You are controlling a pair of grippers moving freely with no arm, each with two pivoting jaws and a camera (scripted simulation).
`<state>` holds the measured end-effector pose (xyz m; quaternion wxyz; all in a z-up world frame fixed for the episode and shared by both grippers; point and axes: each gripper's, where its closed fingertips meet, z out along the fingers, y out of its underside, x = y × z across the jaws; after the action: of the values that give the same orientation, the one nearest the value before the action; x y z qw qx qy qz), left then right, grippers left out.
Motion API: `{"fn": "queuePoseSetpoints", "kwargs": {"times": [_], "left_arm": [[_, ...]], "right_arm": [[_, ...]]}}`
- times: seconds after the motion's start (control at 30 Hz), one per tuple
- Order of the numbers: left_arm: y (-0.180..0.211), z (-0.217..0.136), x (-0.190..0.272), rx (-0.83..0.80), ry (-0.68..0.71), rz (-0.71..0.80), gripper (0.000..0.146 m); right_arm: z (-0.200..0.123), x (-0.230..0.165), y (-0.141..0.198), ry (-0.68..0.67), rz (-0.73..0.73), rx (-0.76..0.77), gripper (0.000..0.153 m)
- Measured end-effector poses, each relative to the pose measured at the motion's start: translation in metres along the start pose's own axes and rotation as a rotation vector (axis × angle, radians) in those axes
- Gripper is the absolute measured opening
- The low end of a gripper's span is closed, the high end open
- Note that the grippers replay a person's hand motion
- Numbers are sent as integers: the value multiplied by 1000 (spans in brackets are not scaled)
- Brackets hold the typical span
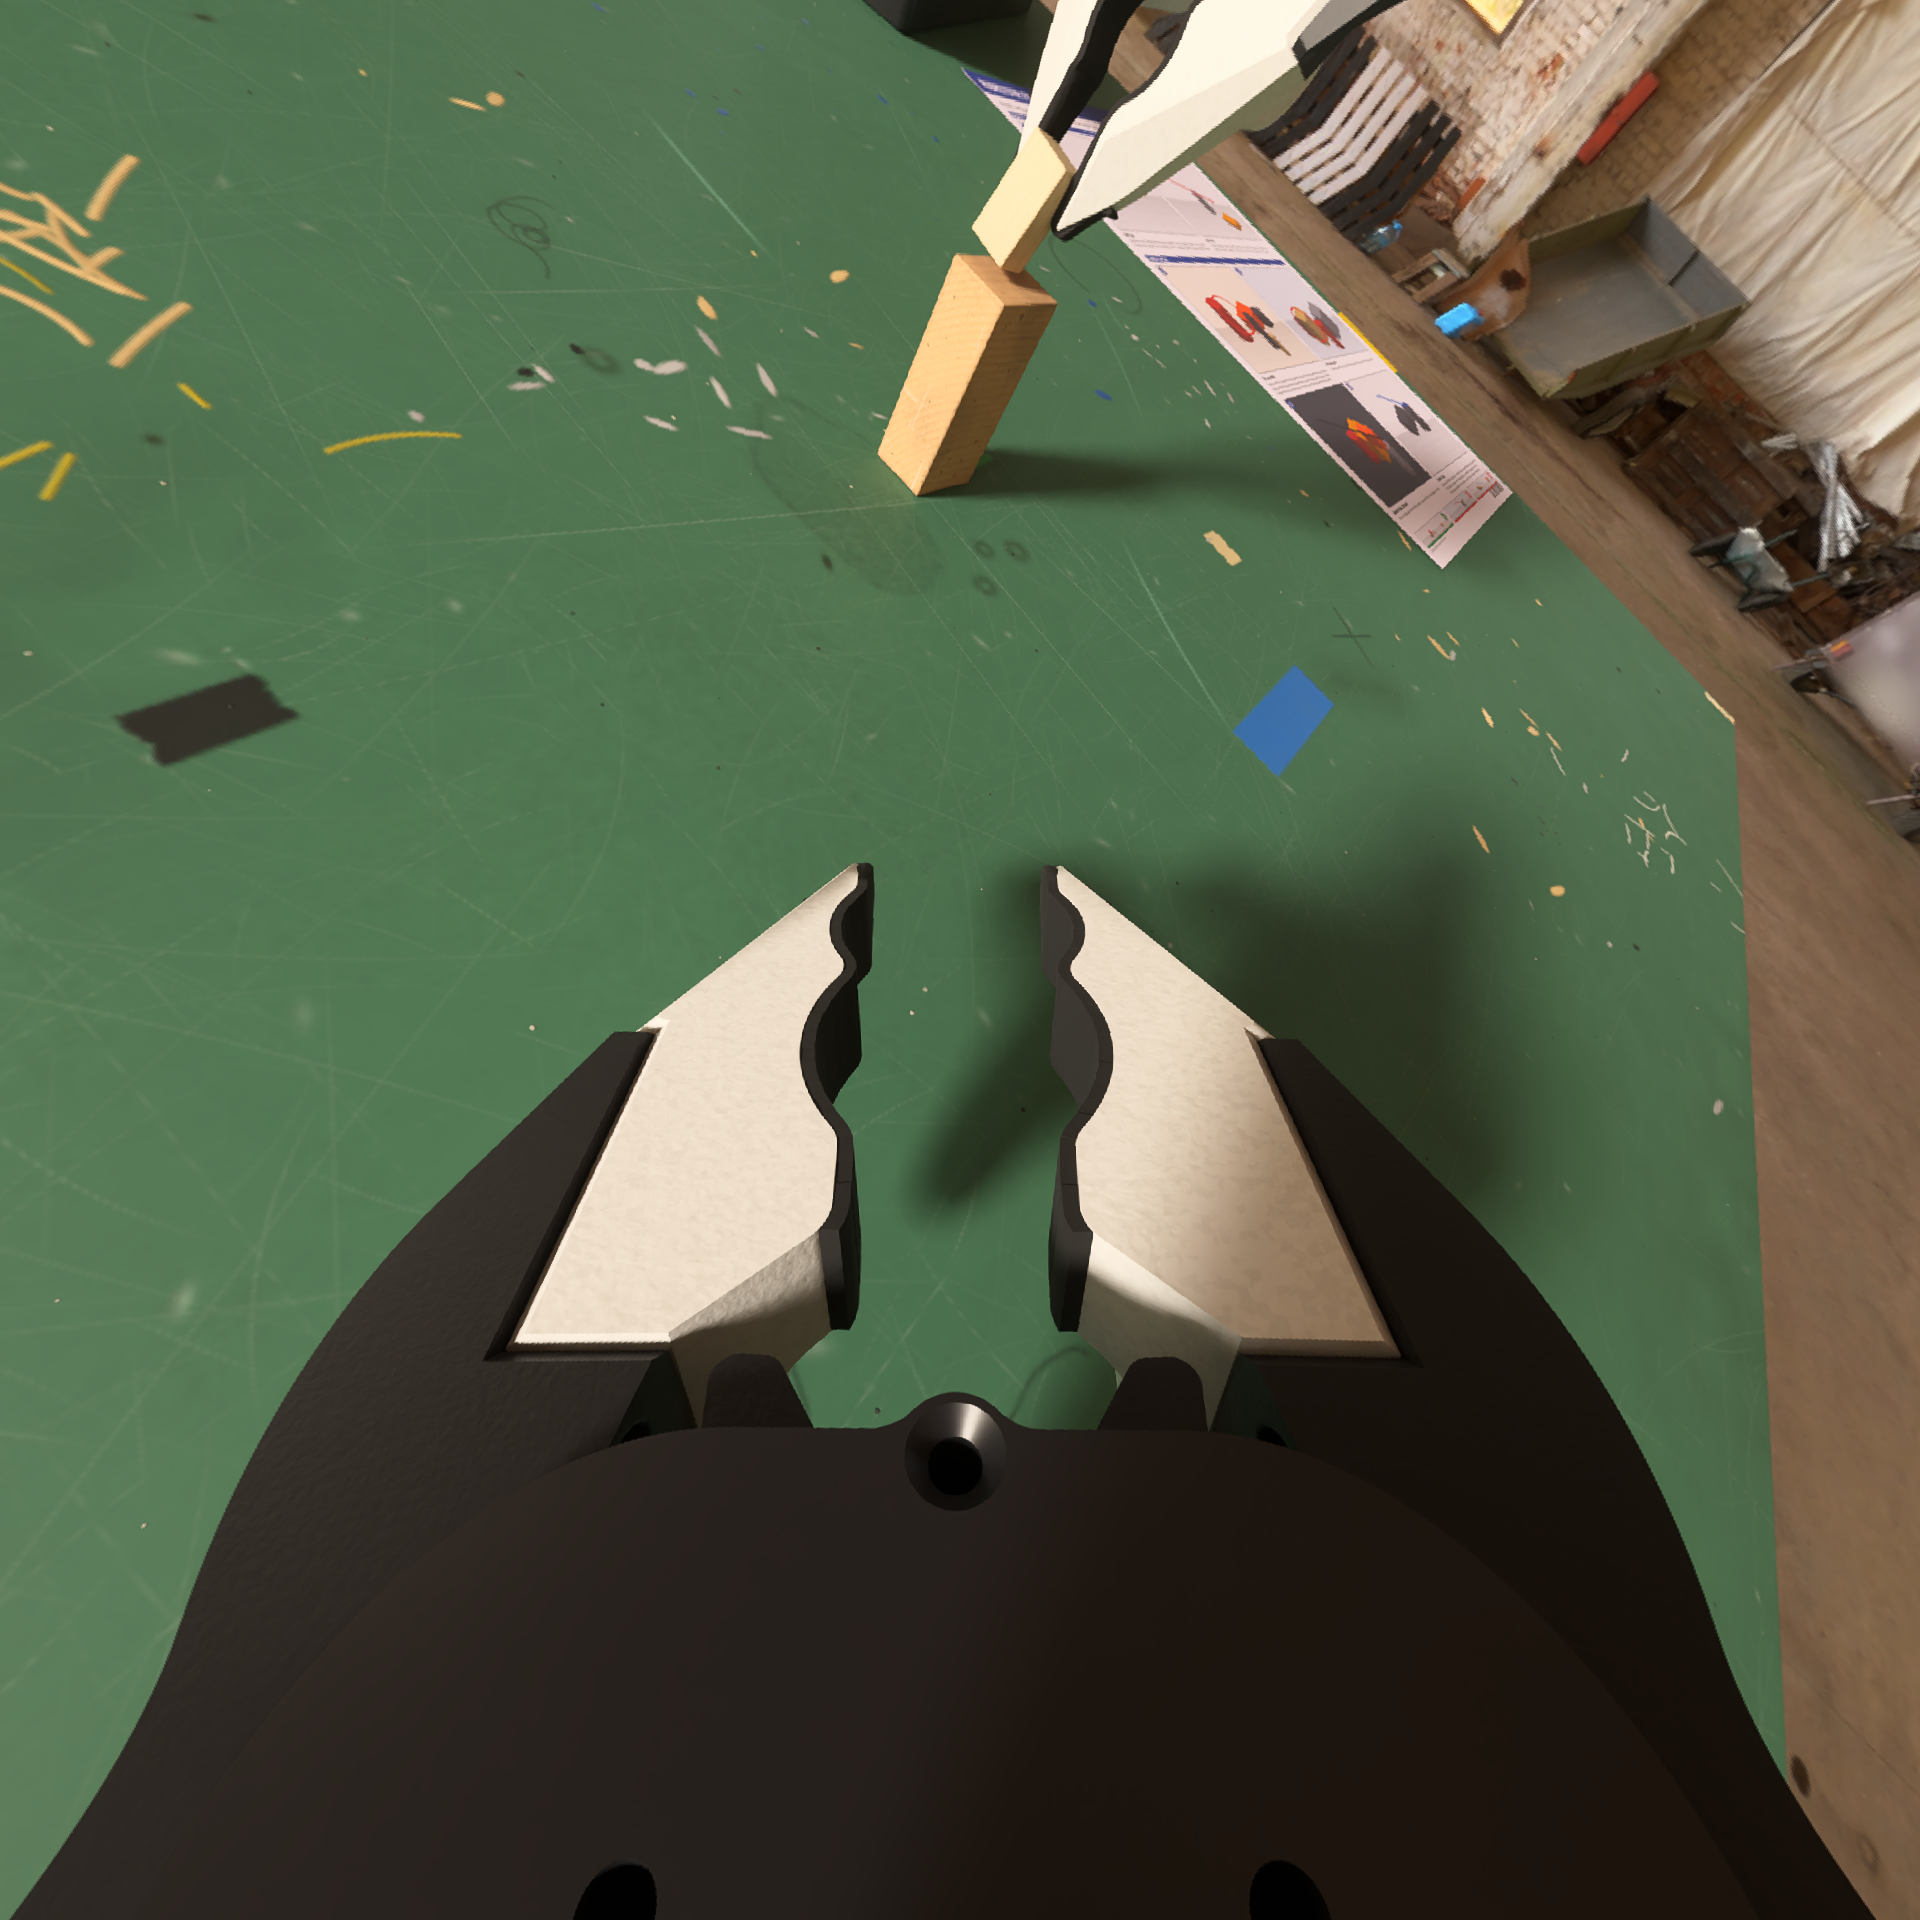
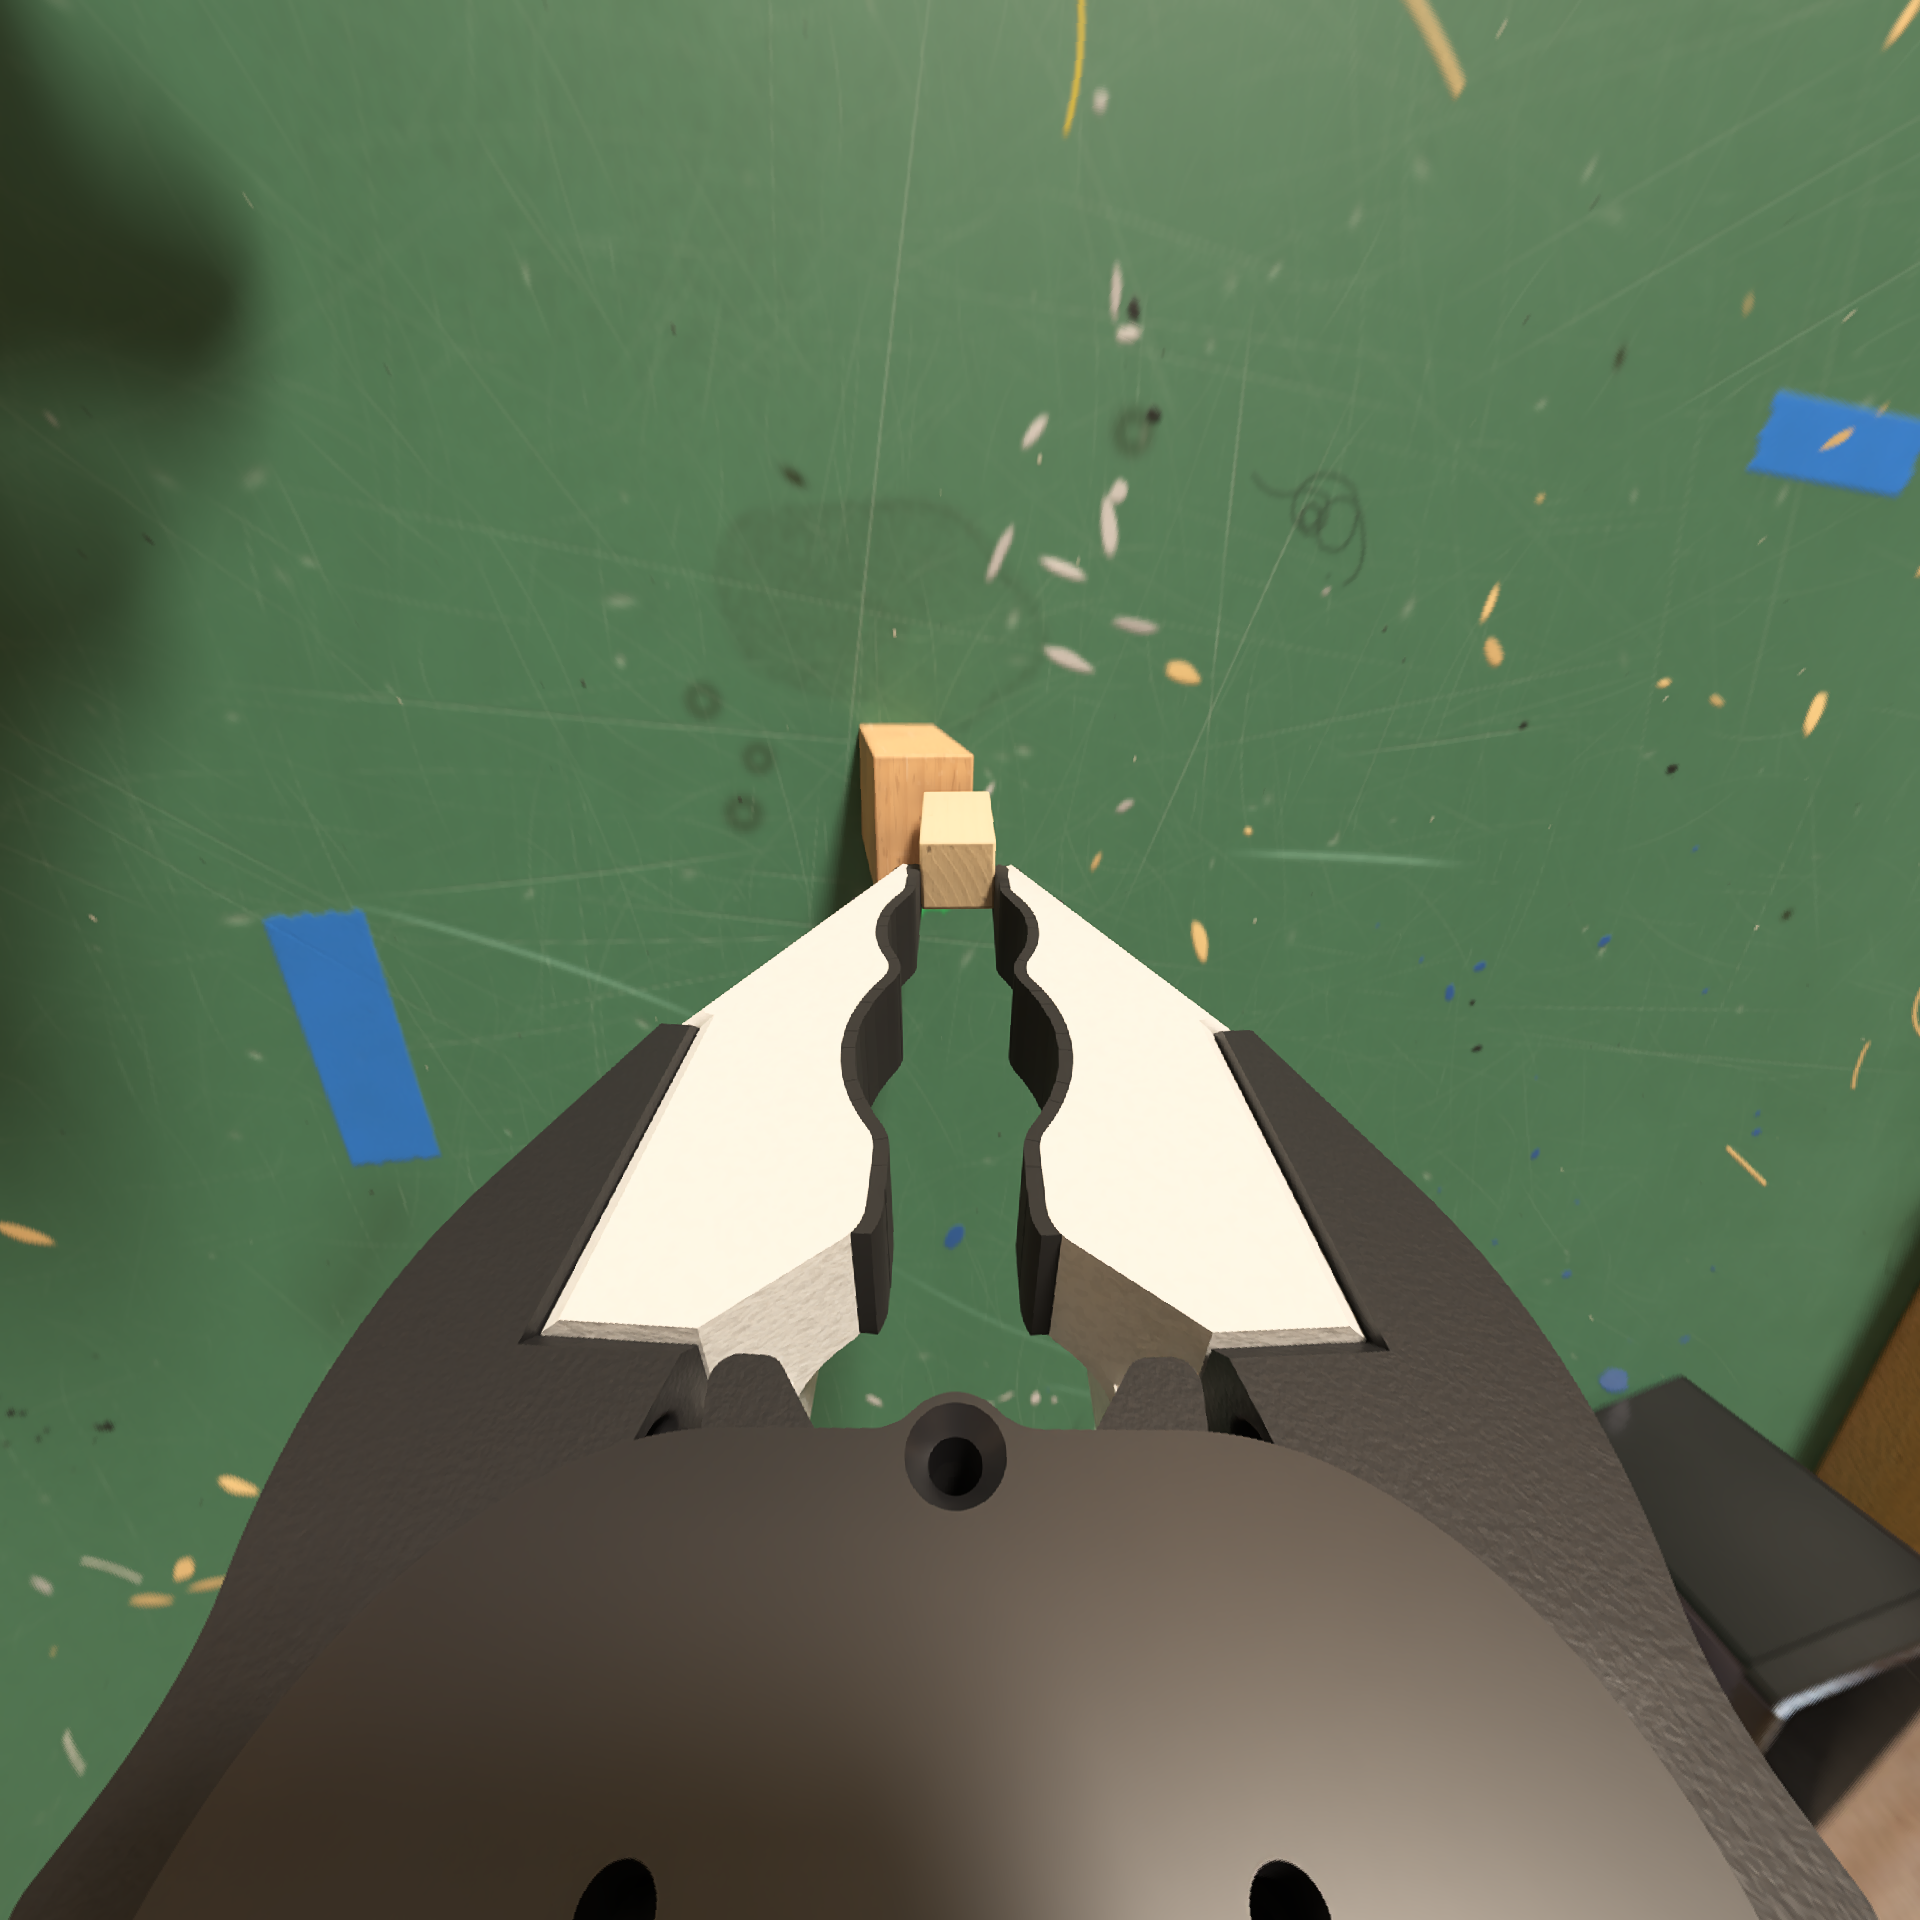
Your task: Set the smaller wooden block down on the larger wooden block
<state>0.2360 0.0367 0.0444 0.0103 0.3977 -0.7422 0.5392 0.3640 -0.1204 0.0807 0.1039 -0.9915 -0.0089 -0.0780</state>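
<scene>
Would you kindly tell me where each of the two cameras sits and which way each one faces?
Left wrist view: on the open left hand-held gripper, low over the green table, facing the larger wooden block standing far ahead.
Right wrist view: on the right hand-held gripper, above the table, looking down its fingers at the smaller wooden block they hold.
Shared: both blocks, the table; the left view also shows the right hand-held gripper.

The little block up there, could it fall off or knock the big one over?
Maybe. The smaller block, pinched by the right gripper, meets the larger block only near one top corner, so it might slip off once released. The larger block stands tall on its small end on the green table, so a sideways nudge could topple it. The left gripper is open and far away.
</scene>
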Motion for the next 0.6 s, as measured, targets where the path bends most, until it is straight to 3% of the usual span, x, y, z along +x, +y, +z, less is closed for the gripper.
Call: {"fn": "queuePoseSetpoints", "kwargs": {"times": [0.1,0.33,0.47,0.6], "left_arm": [[0,0,0,-1,-1,1,32],[0,0,0,-2,-1,-1,32],[0,0,0,-4,2,0,32],[0,0,0,-5,3,0,32]], "right_arm": [[2,3,4,42,-21,-46,16],[5,0,12,-6,30,-25,21],[16,-8,26,-33,16,-96,21],[11,-6,23,-35,50,-40,20]]}}
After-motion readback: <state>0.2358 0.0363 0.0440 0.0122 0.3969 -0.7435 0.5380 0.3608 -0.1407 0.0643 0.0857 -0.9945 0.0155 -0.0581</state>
